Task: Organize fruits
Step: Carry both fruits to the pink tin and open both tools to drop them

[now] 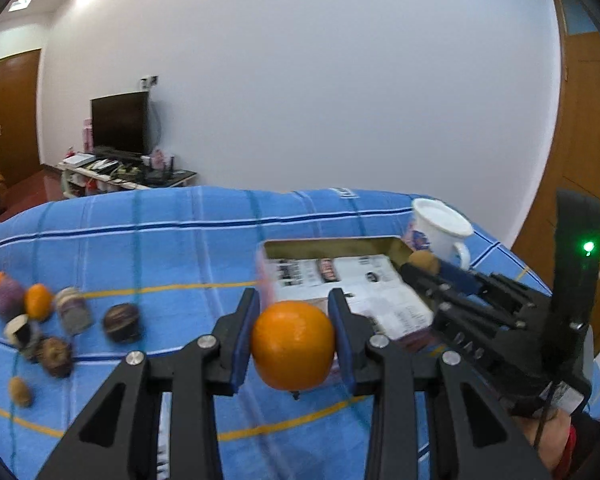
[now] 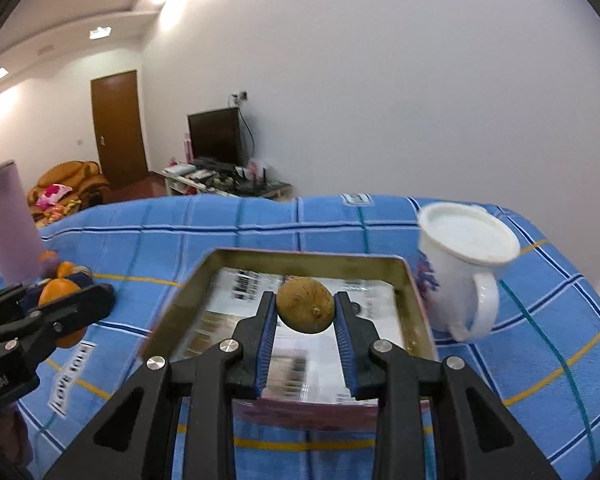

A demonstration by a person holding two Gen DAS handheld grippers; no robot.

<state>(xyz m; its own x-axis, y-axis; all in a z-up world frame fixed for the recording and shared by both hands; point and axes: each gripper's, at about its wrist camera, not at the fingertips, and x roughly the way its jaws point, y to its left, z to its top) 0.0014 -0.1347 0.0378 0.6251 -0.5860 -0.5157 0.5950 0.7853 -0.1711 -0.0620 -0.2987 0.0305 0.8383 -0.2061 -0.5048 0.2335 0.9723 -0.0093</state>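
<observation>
My left gripper [image 1: 294, 308] is shut on an orange [image 1: 293, 345] and holds it above the blue checked cloth, just left of the tin tray [image 1: 332, 245]. My right gripper [image 2: 305, 300] is shut on a brown kiwi [image 2: 305, 305] and holds it over the tray [image 2: 300, 257], which is lined with printed paper. The right gripper with its kiwi also shows in the left wrist view [image 1: 423, 262] at the tray's right edge. The left gripper with the orange also shows in the right wrist view [image 2: 60, 300]. Several loose fruits [image 1: 40, 320] lie on the cloth to the left.
A white enamel mug [image 2: 464, 268] stands right of the tray, close to its rim. A purple cylinder [image 2: 10, 220] stands at the far left. The table's far edge lies behind the tray, with a white wall and TV stand beyond.
</observation>
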